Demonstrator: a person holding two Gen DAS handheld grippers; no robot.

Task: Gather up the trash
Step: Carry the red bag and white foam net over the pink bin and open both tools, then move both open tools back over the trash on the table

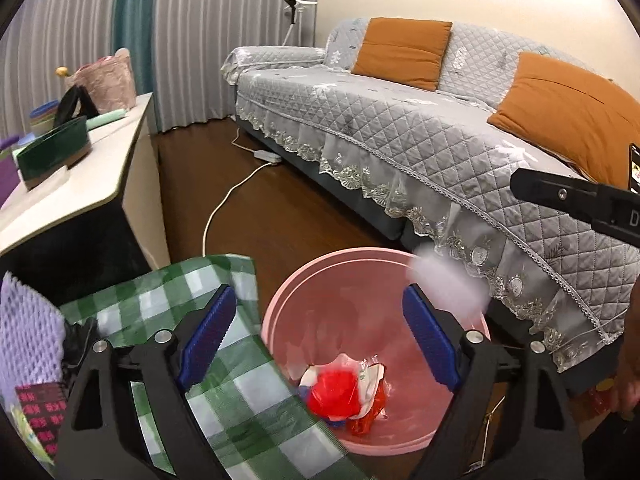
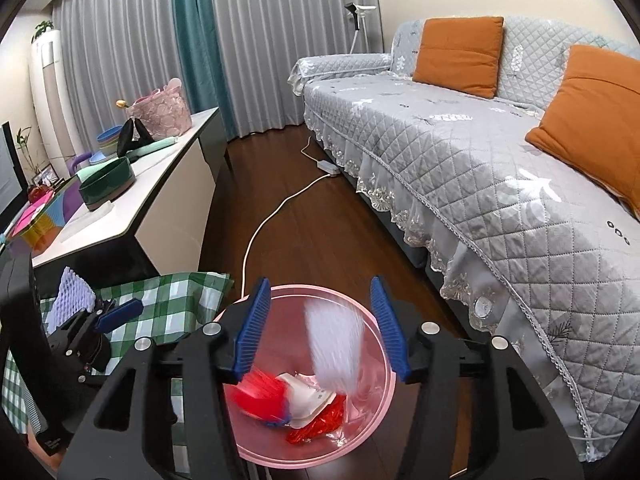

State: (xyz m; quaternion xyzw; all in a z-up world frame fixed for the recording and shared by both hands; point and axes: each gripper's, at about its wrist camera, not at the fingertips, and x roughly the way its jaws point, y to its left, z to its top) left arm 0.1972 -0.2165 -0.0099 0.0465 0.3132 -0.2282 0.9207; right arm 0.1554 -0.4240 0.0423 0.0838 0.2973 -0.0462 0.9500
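Pink bin (image 2: 256, 440) sits directly below and ahead of both my tongs, red and white wrappers (image 2: 304, 404) already at its bottom. My right tongs (image 2: 320, 328) are spread with a blurred white scrap (image 2: 334, 344) loose between the pads, above the bin. My left tongs (image 1: 316, 336) gape, holding nothing, nearer the checked cloth (image 1: 168, 304) and its leftover purple foam net (image 1: 28, 324)

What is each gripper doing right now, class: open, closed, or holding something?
Left gripper: open, holding nothing.
Right gripper: open; a blurred white piece between its fingers, over the pink bin, looks unheld.
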